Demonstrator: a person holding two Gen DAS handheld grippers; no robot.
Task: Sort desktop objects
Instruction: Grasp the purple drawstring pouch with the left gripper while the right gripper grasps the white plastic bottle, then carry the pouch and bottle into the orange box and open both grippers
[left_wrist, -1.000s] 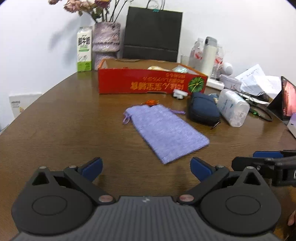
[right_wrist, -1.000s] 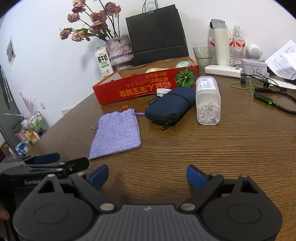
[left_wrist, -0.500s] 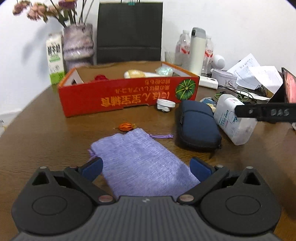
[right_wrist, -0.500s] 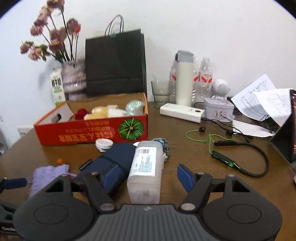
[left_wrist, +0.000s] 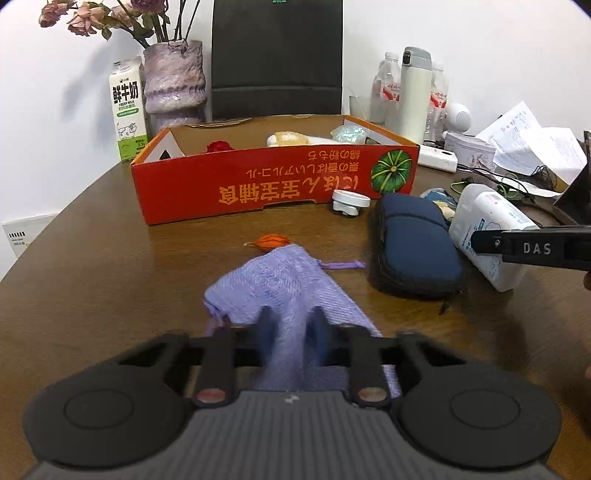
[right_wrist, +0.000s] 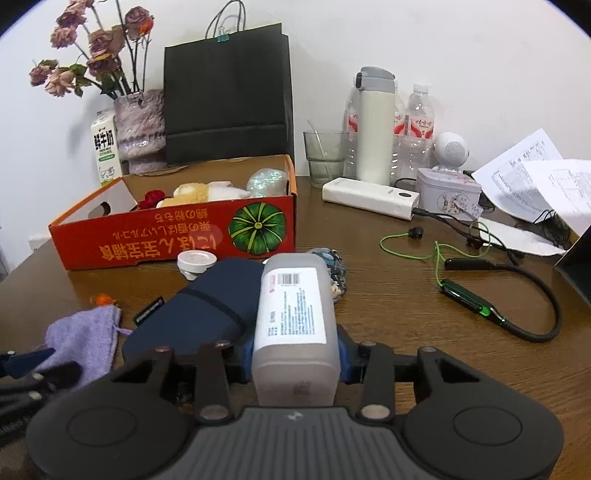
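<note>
Both grasps are just being made: the left gripper (left_wrist: 290, 325), jaws just closing, pinches the lilac woven drawstring pouch (left_wrist: 284, 291) on the brown wooden table (left_wrist: 110, 258), while the right gripper (right_wrist: 295, 360), likewise closing, clamps the frosted white plastic canister (right_wrist: 293, 314) lying beside the navy zip case (right_wrist: 207, 314), so next, I judge, both lift toward the red cardboard box (right_wrist: 166, 236).

Pouch (left_wrist: 284, 284) lies left of case (left_wrist: 413, 247), before box (left_wrist: 273, 177).

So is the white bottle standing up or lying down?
Lying down. The white bottle rests on its side on the table, label facing up.
</note>
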